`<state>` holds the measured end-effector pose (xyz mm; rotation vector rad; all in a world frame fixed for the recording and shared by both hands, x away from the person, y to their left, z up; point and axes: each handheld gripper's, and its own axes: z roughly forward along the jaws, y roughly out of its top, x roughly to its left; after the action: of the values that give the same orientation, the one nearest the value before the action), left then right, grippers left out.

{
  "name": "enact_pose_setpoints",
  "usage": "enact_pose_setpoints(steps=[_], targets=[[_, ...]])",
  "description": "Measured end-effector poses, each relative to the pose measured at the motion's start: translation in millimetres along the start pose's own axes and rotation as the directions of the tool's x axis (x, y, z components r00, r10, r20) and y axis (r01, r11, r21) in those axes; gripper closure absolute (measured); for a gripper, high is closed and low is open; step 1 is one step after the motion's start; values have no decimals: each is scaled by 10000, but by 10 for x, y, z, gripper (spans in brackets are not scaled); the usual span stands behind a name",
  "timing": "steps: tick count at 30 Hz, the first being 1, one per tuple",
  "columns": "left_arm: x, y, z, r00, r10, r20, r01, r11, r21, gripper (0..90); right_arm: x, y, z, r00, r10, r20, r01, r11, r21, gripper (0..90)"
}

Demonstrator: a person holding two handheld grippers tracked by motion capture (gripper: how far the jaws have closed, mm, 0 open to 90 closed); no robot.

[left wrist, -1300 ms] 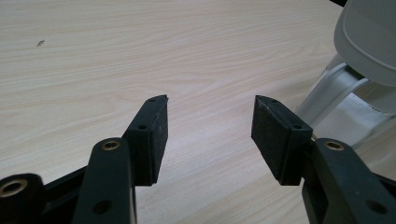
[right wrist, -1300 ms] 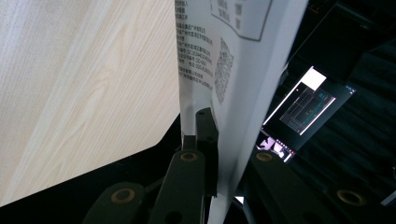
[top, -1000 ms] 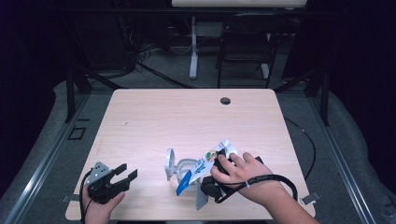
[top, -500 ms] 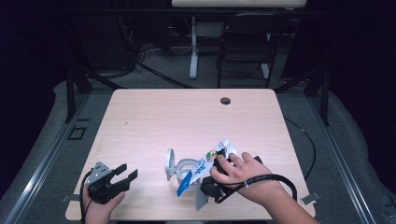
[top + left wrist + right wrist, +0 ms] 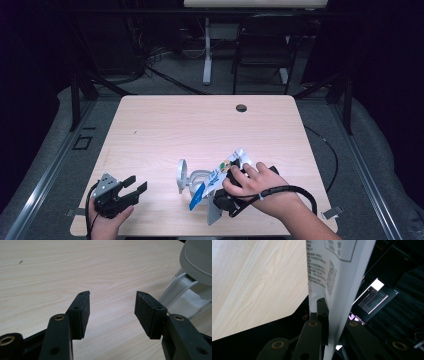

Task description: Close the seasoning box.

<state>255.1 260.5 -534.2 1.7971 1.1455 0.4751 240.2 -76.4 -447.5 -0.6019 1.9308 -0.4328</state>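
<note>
One white packet [image 5: 337,277], printed with a QR code and small unreadable text, is clamped in the right gripper [image 5: 329,315] above the worktop's [image 5: 165,125] near edge, beside one grey stand [image 5: 187,177]. The left gripper's [image 5: 111,307] fingers are spread, empty.

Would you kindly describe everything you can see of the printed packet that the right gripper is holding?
The packet is a thin, flat pouch, white with blue, green and yellow print on one face; the other face carries small black text and a QR code. The right gripper is shut on it, jaws pressed against both faces. In the high view it slants above the table, its blue end low beside a white plastic stand, its white end up by the person's right hand.
</note>
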Motion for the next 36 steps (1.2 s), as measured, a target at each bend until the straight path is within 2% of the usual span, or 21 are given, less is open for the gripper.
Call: enact_pose_setpoints(steps=[5, 7, 20, 21, 25, 28, 30, 31, 32, 36], targets=[[4, -4, 4, 10000, -12, 0, 12, 10000, 23, 465, -6, 8, -5, 9998, -183, 53, 182, 9997, 163, 874], [5, -3, 2, 10000, 20, -1, -20, 10000, 33, 465, -4, 3, -2, 10000, -69, 7, 69, 10000, 35, 874], [3, -7, 11, 10000, 6, -2, -6, 10000, 42, 465, 8, -2, 6, 10000, -47, 68, 47, 10000, -12, 874], [5, -6, 10, 10000, 3, 6, -3, 10000, 49, 465, -3, 4, -8, 9998, -180, 10, 180, 9997, 191, 874], [5, -5, 6, 10000, -1, -3, 1, 10000, 47, 465, 8, -2, 3, 9998, -134, 151, 133, 9999, 70, 873], [3, -4, 6, 10000, -6, -13, 6, 10000, 16, 465, -1, -7, -8, 9994, -264, 242, 259, 9994, 226, 874], [0, -5, 7, 10000, -4, -11, 4, 10000, 40, 465, -3, -9, -11, 9994, -256, 236, 251, 9995, 208, 874], [-2, -6, 11, 10000, -4, -43, 4, 10000, 7, 465, -9, -9, -17, 9997, -226, 90, 223, 9994, 254, 873], [-3, -6, 11, 10000, -8, -40, 8, 10000, 9, 464, -5, -12, -10, 9995, -220, 209, 216, 9996, 184, 874], [-3, -6, 12, 10000, -8, -39, 8, 10000, 9, 465, 3, -19, -8, 9997, -186, 171, 183, 9996, 217, 874]])
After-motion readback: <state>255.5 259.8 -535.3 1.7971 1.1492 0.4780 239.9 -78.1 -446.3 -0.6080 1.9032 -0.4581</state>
